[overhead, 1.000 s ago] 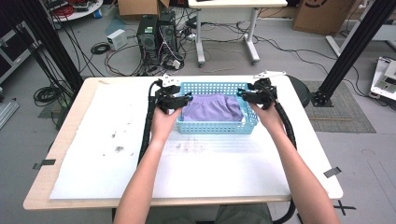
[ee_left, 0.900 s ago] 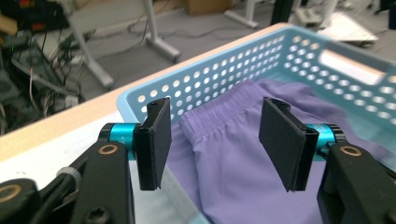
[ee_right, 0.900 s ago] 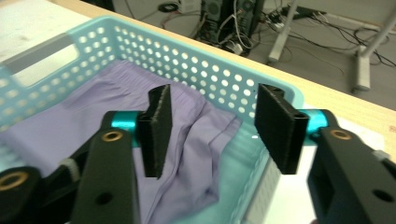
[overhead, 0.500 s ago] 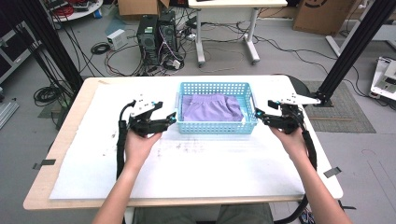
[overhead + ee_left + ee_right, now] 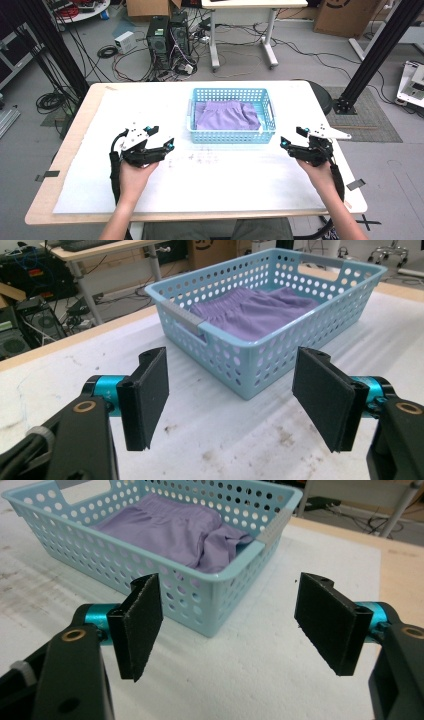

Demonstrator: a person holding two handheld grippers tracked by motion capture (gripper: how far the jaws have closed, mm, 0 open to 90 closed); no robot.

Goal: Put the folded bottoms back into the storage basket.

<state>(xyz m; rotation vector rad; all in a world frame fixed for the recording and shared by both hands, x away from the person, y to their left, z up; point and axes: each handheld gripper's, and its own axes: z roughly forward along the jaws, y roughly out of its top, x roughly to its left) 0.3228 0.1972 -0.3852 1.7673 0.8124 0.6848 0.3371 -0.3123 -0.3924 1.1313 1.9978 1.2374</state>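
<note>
While both claws hang empty w/ jaws spread wide, the left claw (image 5: 161, 141) sits over the tabletop (image 5: 80, 165) toward its left-front area, well apart from the blue basket (image 5: 231, 134), which stands near the middle of the far edge. Its perforated plastic walls look thin and light, stiff enough to lift but prob. a bit flexy if squeezed mid-wall; the grey-lined handle cutouts at the short ends, e.g. the near one in the left gripper view (image 5: 182, 322), look like the best places to take hold, one claw per end. Inside lies a purple cloth (image 5: 227, 115), folded loosely, soft and limp, so it should weigh next to nothing and won't slide much, though it'd bunch or droop if pinched at one spot; a grab at the thick folded edge or waistband-like hem would hold best. Smooth plastic rim may be slippery vs. the flat black pads (image 5: 140, 615), so a firm square bite on the rim seems wise. Right claw (image 5: 290, 140) hovers near the right-front area of the tabletop, also well clear of the basket, nothing held.
</note>
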